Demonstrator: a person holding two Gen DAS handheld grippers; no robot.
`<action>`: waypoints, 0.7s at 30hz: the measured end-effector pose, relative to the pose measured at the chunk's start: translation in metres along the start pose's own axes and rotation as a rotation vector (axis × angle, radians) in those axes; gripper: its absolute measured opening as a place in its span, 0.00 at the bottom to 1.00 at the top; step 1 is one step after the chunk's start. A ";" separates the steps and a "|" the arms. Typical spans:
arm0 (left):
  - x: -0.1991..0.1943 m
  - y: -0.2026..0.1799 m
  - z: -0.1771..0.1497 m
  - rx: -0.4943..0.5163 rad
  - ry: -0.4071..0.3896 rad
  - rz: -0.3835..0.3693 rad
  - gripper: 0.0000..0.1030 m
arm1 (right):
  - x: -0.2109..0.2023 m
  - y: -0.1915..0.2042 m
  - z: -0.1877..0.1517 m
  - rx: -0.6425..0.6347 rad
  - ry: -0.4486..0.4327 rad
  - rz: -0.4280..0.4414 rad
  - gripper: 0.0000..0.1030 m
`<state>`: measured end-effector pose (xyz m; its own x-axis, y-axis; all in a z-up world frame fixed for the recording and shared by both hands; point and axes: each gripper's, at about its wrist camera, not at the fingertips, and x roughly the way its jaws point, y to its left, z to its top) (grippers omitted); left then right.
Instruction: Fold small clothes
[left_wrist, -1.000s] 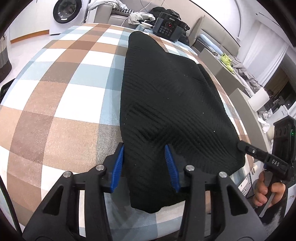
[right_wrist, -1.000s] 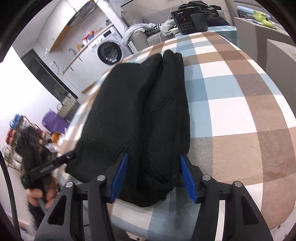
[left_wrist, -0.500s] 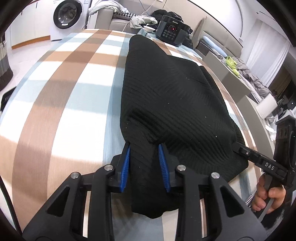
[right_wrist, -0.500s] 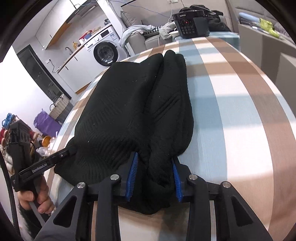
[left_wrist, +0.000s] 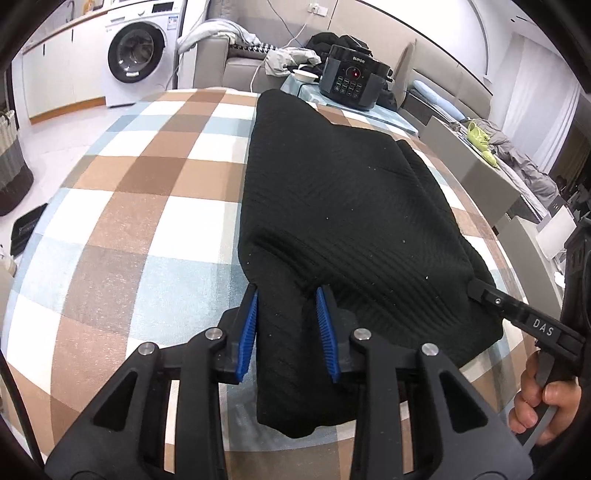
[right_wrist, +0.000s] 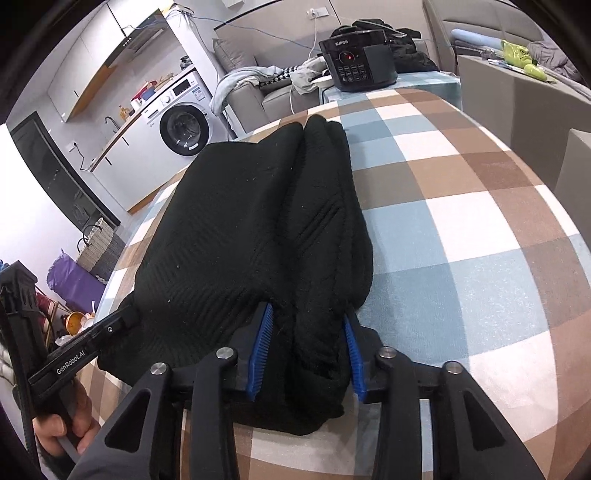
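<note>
Nearest the left wrist camera: left tool (left_wrist: 288, 328), blue pads narrowed onto a pinch of the black knit garment (left_wrist: 343, 206) at its near left corner, cloth bunched between the pads and clearly gripped. Nearest the right wrist camera: right tool (right_wrist: 306, 350), jaws easing apart at this moment yet with a thick gather of the same garment's near right edge between the pads, cloth touching both. Seen from across in each view: the other tool's dark finger reaching into the near hem, a hand (left_wrist: 543, 398) on its trigger.

Beyond the tools: garment lying lengthwise on the checked tabletop (left_wrist: 147, 192), near end hanging slightly over the edge, right side already doubled into a rolled ridge, far end tapering toward a black cooker (left_wrist: 351, 81).

Judged handling: soft, thick, ribbed knit; light, limp, not slippery, not fragile; likely to sag and stretch if lifted from one point. Best taken at the two near corners, through all layers, to carry the hem evenly toward the far end.
</note>
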<state>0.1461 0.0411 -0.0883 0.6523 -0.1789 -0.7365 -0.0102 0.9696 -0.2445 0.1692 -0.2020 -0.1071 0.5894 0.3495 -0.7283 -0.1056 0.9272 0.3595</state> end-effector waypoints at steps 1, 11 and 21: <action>-0.002 0.000 -0.001 0.005 -0.009 0.006 0.27 | -0.003 0.000 0.001 -0.009 -0.006 -0.005 0.41; -0.068 -0.008 -0.014 0.054 -0.196 0.059 0.73 | -0.062 0.015 -0.004 -0.208 -0.181 0.000 0.97; -0.108 -0.019 -0.040 0.092 -0.301 0.061 0.99 | -0.086 0.015 -0.024 -0.278 -0.272 0.066 1.00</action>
<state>0.0459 0.0352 -0.0296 0.8475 -0.0763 -0.5253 0.0036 0.9904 -0.1380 0.0980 -0.2151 -0.0534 0.7607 0.3956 -0.5146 -0.3414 0.9181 0.2013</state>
